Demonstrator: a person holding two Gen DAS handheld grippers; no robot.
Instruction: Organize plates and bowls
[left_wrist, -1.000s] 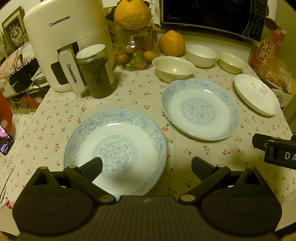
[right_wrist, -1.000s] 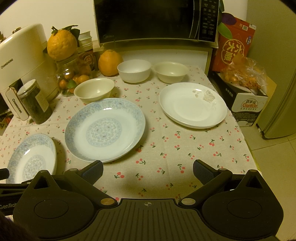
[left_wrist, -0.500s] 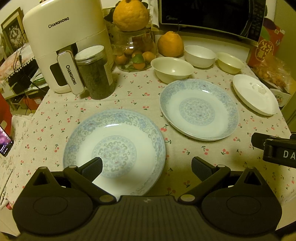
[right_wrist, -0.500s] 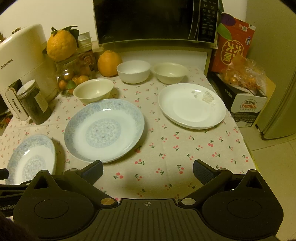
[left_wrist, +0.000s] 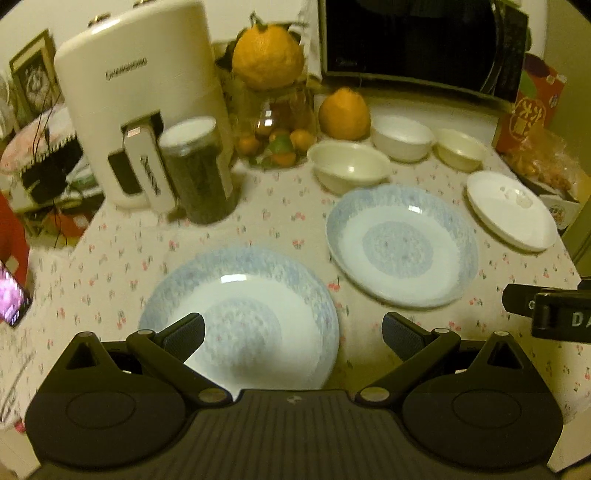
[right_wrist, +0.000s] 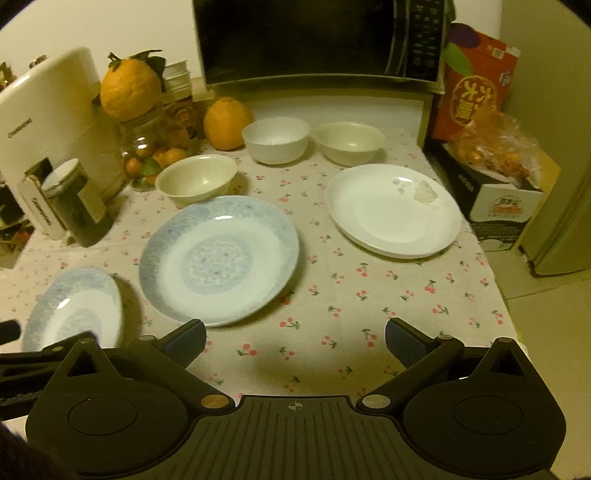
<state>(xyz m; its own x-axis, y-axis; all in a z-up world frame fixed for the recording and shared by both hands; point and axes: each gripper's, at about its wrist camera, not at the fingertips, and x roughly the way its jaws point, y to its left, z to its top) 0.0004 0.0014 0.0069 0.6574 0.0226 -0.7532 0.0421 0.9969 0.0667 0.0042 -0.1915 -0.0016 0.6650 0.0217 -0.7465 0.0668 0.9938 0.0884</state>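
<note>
Two blue-patterned plates lie on the cherry-print tablecloth: a near one (left_wrist: 255, 314) under my left gripper (left_wrist: 293, 332) and a middle one (left_wrist: 402, 245), also in the right wrist view (right_wrist: 221, 258). A plain white plate (right_wrist: 391, 210) lies at the right. Three bowls stand behind: a cream one (right_wrist: 195, 179), a white one (right_wrist: 277, 140) and another cream one (right_wrist: 349, 142). My left gripper is open and empty, its left finger over the near plate. My right gripper (right_wrist: 295, 341) is open and empty over bare cloth near the front edge.
A white appliance (left_wrist: 144, 122), a dark jar (left_wrist: 199, 170), a glass jar of fruit (left_wrist: 277, 136) and a loose orange (left_wrist: 345, 114) stand at the back left. A microwave (right_wrist: 317, 37) is behind. Boxes and bagged fruit (right_wrist: 495, 155) sit right of the table edge.
Both views have shifted slightly forward and are blurred by motion. The plates and bowls have not moved and both grippers stay open.
</note>
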